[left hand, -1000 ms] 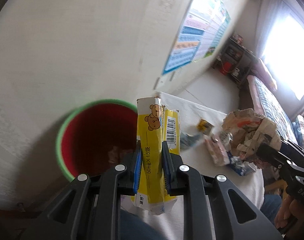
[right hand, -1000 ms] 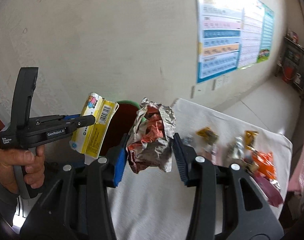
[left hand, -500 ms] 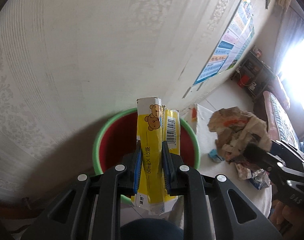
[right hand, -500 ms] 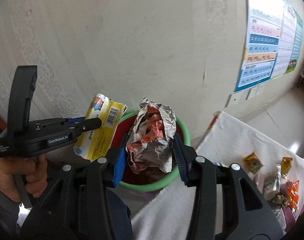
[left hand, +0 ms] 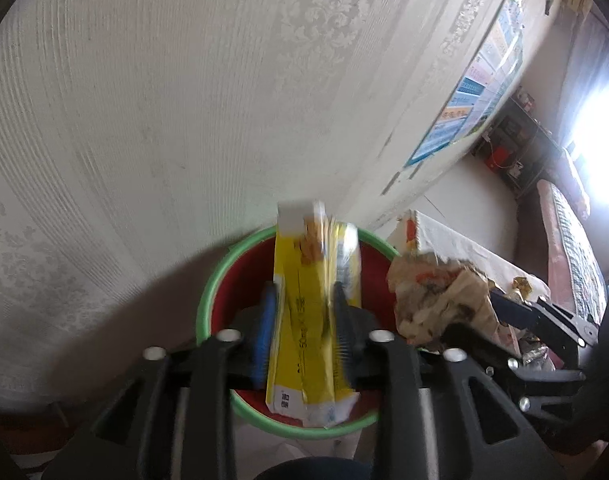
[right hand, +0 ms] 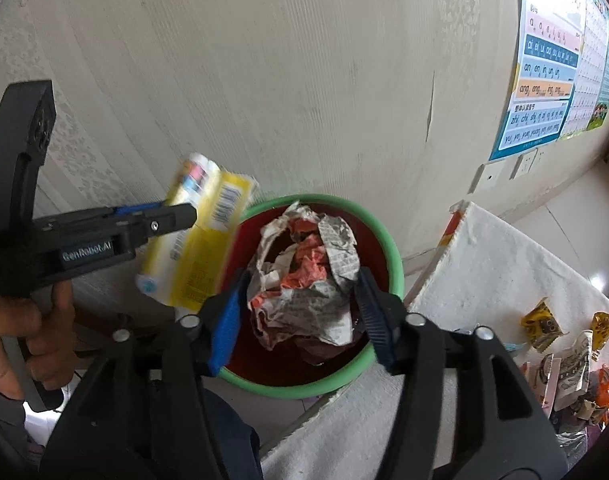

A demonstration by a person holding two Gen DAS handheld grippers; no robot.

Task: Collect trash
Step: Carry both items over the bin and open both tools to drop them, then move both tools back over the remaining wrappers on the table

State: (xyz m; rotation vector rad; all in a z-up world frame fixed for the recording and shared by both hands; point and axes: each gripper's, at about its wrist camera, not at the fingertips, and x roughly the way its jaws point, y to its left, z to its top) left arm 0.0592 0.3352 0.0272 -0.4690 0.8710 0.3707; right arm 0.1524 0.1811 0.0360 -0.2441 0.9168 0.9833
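I've got both grippers over the red bin (right hand: 384,240) so the drops land inside: left gripper (left hand: 302,322) jaws opening, yellow carton (left hand: 312,304) slipping between them; right gripper (right hand: 302,316) opening around the crumpled paper wad (right hand: 304,276), more wrappers (right hand: 564,352) on the cloth at 3 o'clock.

My left gripper (left hand: 302,332) and my right gripper (right hand: 300,312) are both over the bin (right hand: 388,240), which sits on the floor against the wall (right hand: 264,80), and both are opening their jaws. The flat box (left hand: 304,320) stands up between my left jaws, to the left of the paper ball (right hand: 304,280) that sits between my right jaws. The table (right hand: 504,264) is just to the right of the bin, with a pile of wrappers (right hand: 564,352) lying on its far right side.
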